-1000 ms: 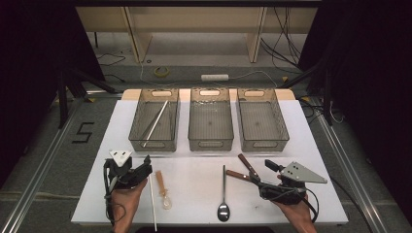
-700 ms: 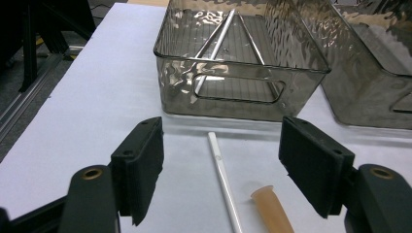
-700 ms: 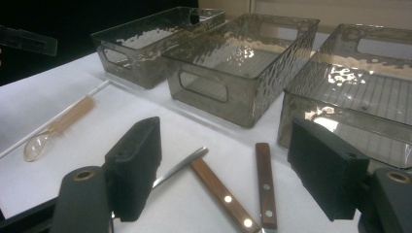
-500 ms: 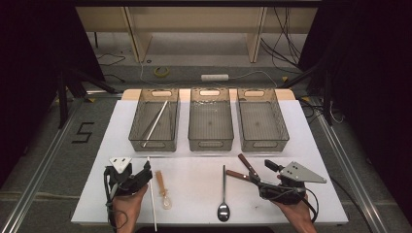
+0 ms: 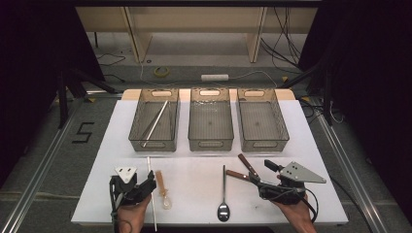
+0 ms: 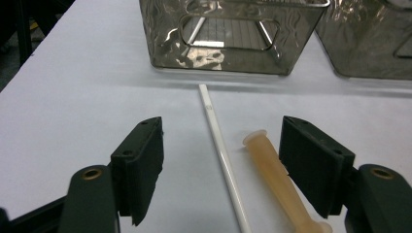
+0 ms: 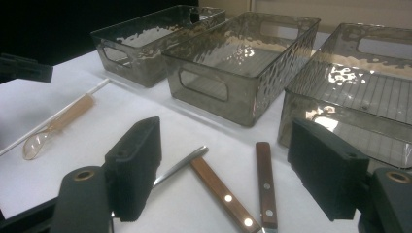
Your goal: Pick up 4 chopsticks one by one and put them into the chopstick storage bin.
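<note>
While both jaws gape, white straw (image 6: 221, 148) lies between left gripper's (image 6: 221, 165) jaws

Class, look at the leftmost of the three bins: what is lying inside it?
A single white stick lies slantwise inside the leftmost bin. Nothing else shows through its clear walls.

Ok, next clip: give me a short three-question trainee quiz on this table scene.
1. How many clear bins stand in the row?
2. True or false: the left gripper has its fingers closed on the white stick.
3. Which lies between the right gripper's fingers? A) two wooden-handled utensils B) the metal spoon C) the translucent plastic spoon

Key: 1. Three. 2. False: the fingers stand apart, with the stick and plastic spoon lying between them untouched. 3. A.
</note>
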`<move>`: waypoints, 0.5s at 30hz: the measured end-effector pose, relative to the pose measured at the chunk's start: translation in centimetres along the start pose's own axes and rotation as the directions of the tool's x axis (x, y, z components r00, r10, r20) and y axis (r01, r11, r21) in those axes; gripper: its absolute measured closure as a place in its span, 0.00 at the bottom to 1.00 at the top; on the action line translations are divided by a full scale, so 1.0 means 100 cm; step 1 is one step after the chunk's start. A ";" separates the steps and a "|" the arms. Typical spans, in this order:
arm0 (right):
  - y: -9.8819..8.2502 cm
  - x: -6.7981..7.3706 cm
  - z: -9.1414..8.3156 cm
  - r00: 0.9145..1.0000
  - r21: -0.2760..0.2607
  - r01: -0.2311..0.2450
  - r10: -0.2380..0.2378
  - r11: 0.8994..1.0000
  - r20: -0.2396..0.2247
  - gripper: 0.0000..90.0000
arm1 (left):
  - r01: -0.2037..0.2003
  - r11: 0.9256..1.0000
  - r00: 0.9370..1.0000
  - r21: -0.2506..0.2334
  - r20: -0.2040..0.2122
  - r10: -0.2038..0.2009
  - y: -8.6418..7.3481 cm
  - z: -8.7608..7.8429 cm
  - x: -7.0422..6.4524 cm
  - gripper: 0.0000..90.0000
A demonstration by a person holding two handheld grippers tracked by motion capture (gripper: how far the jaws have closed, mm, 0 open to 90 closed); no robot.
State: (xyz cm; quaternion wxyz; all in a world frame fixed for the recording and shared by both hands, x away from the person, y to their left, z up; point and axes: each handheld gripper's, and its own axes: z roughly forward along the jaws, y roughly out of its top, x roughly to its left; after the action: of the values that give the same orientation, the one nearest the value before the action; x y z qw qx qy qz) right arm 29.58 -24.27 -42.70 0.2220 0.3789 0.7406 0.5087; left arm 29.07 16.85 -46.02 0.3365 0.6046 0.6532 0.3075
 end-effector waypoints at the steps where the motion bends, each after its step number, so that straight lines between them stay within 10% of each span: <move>1: 0.000 0.000 0.000 1.000 -0.001 -0.001 0.001 1.000 0.001 0.32 | -0.006 1.000 1.000 0.002 -0.001 0.006 -0.001 0.000 -0.001 0.37; 15: 0.000 0.000 0.000 1.000 -0.003 -0.002 0.002 1.000 0.001 0.32 | -0.019 0.999 0.999 0.046 -0.028 0.020 -0.019 0.008 -0.005 0.44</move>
State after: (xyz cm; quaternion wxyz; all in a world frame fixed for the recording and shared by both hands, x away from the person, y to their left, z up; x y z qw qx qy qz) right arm 29.58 -24.33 -42.70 0.2225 0.3798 0.7391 0.5099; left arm 28.61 16.21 -48.02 0.3104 0.6141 0.6588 0.3042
